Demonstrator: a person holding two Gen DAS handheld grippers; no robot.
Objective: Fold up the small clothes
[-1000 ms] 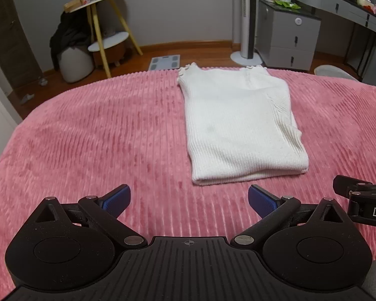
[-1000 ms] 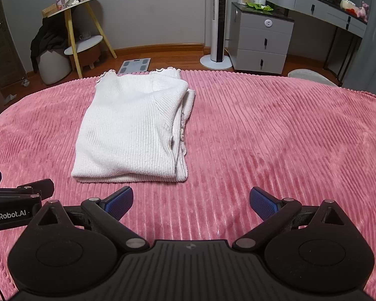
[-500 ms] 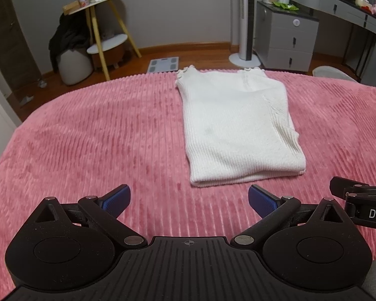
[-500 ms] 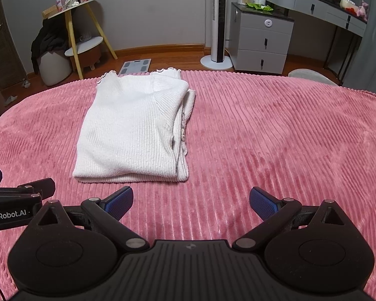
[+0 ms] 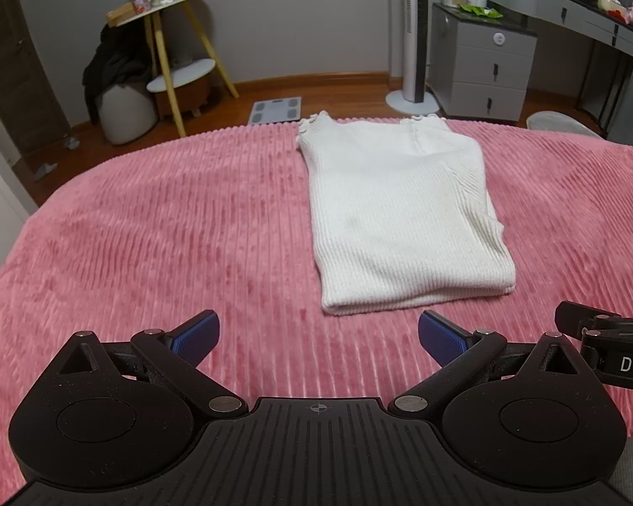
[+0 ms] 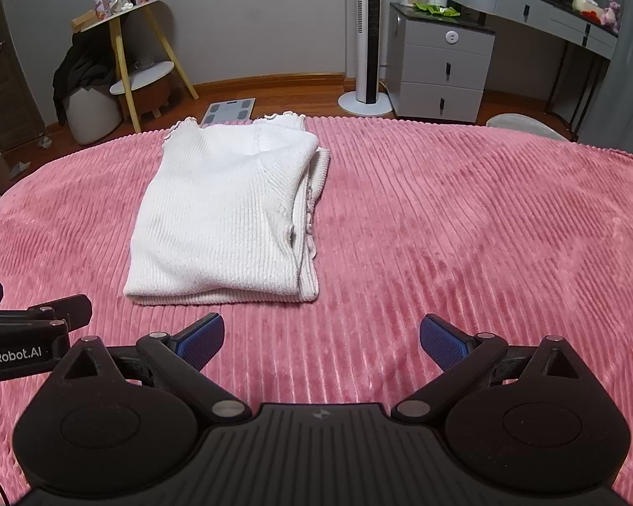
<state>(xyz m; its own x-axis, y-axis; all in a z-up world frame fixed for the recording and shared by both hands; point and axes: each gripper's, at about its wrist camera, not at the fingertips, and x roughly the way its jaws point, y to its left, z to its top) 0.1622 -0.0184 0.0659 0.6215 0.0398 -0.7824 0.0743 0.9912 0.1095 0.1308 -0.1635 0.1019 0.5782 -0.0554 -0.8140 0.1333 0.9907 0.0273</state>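
Now the white sweater [image 5: 405, 219] lies folded on the pink bed [image 5: 169, 227], unchanged, both tongs [image 5: 318, 333] [image 6: 321, 337] hovering open and empty near its hem.

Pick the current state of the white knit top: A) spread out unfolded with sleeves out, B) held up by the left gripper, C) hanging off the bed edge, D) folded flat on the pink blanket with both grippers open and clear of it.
D: the white knit top lies as a folded rectangle on the pink blanket, while the left gripper and right gripper are open, short of its near edge.
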